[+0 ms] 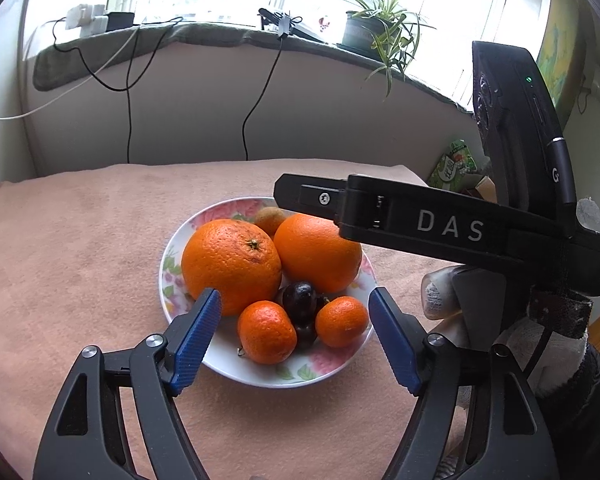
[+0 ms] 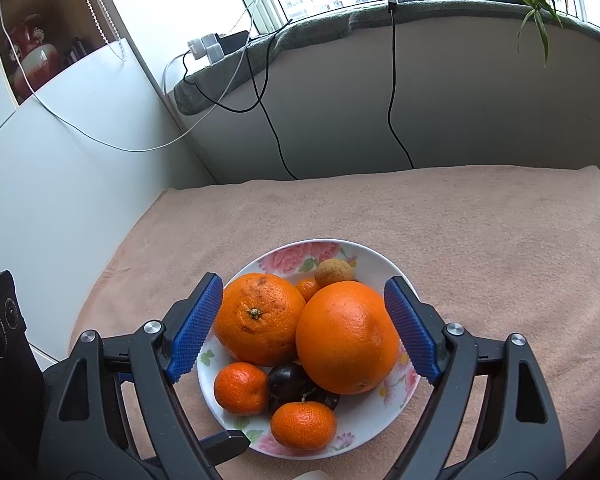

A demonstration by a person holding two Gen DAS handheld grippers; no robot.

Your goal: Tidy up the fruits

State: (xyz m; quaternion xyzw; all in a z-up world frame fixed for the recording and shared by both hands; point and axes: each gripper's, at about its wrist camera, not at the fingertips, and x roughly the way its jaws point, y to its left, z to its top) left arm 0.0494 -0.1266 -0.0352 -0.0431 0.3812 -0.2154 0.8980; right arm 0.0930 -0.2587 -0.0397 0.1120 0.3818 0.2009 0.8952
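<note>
Hovering over the plate [image 2: 384,258], both grippers spread wide, grasping nothing.
Bare pink cloth [image 2: 480,220] surrounds the plate's rim; left gripper [image 1: 294,314], right gripper [image 2: 304,310].

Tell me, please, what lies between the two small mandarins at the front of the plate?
Dark grapes lie between the left mandarin and the right mandarin, clearest in the right wrist view.

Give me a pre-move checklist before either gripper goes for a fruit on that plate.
1. Left gripper jaws open, nothing held: ok.
2. Right gripper jaws open, nothing held: ok.
3. All fruit on the white floral plate: ok.
4. Two large oranges, stem-up one and smooth one, touching each other, so lifting one may shift the other: not ok.
5. Dark grapes wedged between the small mandarins: not ok for a clean pinch.
6. Destination for sorted fruit: cannot tell.
</note>
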